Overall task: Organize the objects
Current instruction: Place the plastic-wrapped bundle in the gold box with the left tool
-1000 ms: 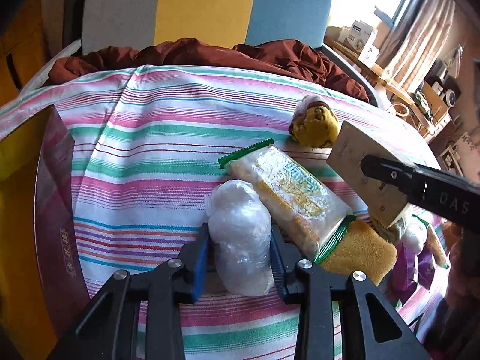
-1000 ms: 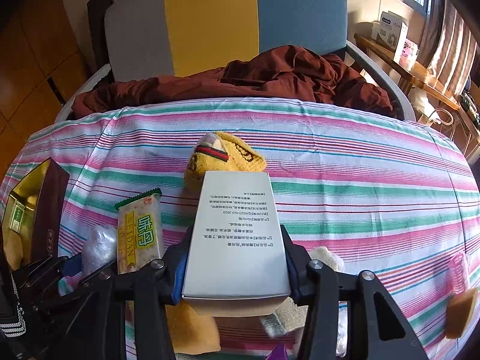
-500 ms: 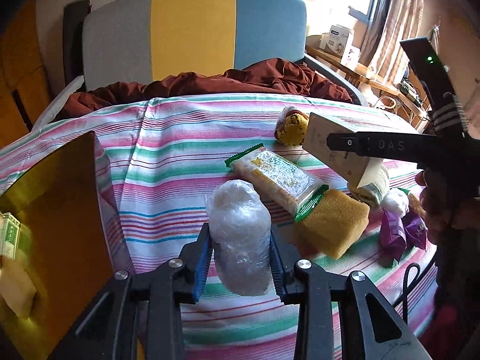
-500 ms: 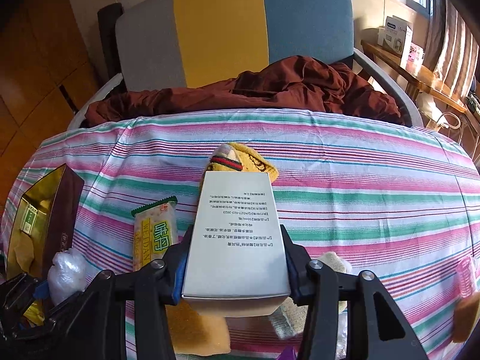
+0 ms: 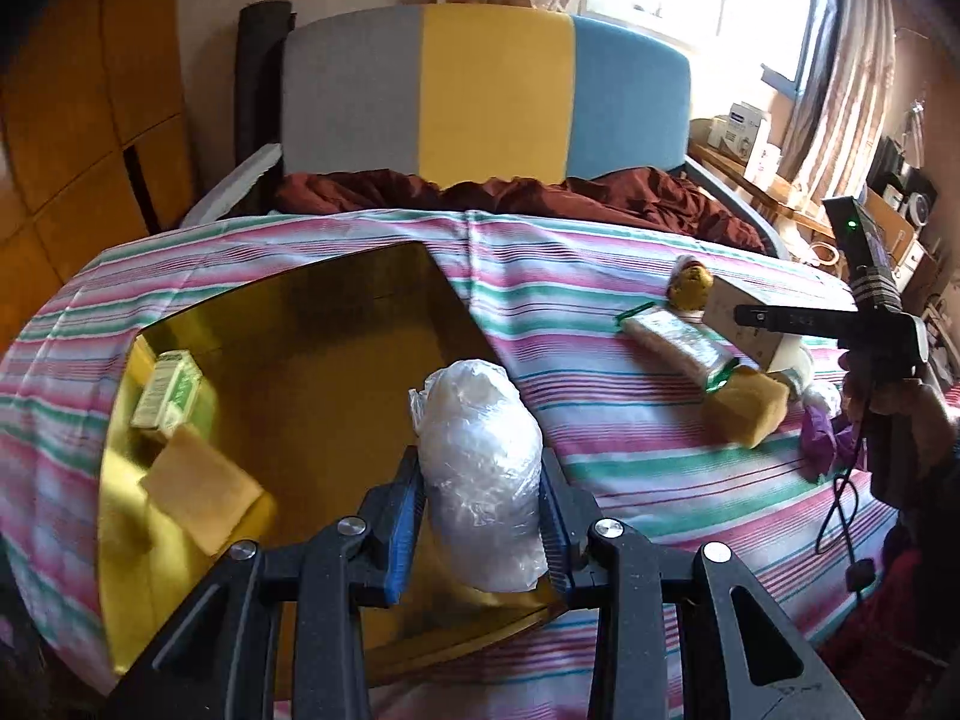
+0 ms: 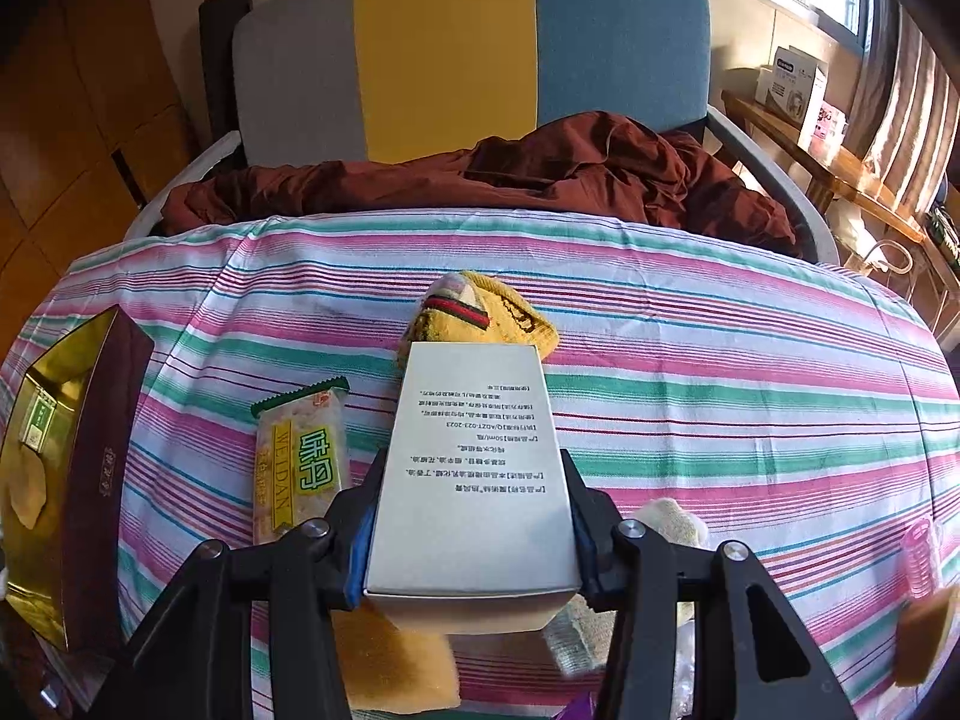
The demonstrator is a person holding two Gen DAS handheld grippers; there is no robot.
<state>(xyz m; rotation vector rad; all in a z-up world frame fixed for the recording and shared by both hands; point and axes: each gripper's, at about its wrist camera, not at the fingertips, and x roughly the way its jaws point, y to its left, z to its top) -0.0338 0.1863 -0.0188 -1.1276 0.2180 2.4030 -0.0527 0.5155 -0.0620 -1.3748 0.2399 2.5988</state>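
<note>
The left gripper (image 5: pixel 480 516) is clenched on a crumpled clear plastic bag bundle (image 5: pixel 480 468), its blue-padded fingers (image 5: pixel 403 516) pressing both sides, and holds it in the air over the near right corner of the open gold-lined box (image 5: pixel 312 324). That box, dark maroon on the outside, sits at about nine o'clock on the pink, green and white striped cloth (image 5: pixel 600 420). Inside it, toward its left wall, lie a small green-and-white carton (image 5: pixel 167 387) and, at six o'clock from the carton, a pale yellow sponge block (image 5: pixel 201 489).

The right gripper (image 6: pixel 474 516) grips a white rectangular carton with printed text (image 6: pixel 474 468), both pads tight against its long sides, lifted above the cloth. From the left camera this gripper and the hand (image 5: pixel 906 414) that carries it show at three o'clock.

Just beyond the white carton, at twelve o'clock from it, lies a yellow knitted sock with a red-and-green band (image 6: pixel 480 312). At nine o'clock from the carton lies a green-edged cracker packet (image 6: pixel 300 456). A second yellow sponge (image 6: pixel 396 666) lies under the gripper at six o'clock, and a cream knitted piece (image 6: pixel 672 522) peeks out at four o'clock. A pink hair roller (image 6: pixel 921 558) lies near the right edge.

At twelve o'clock beyond the table, a rumpled maroon cloth (image 6: pixel 540 174) lies on a grey, yellow and blue chair (image 6: pixel 468 48).
</note>
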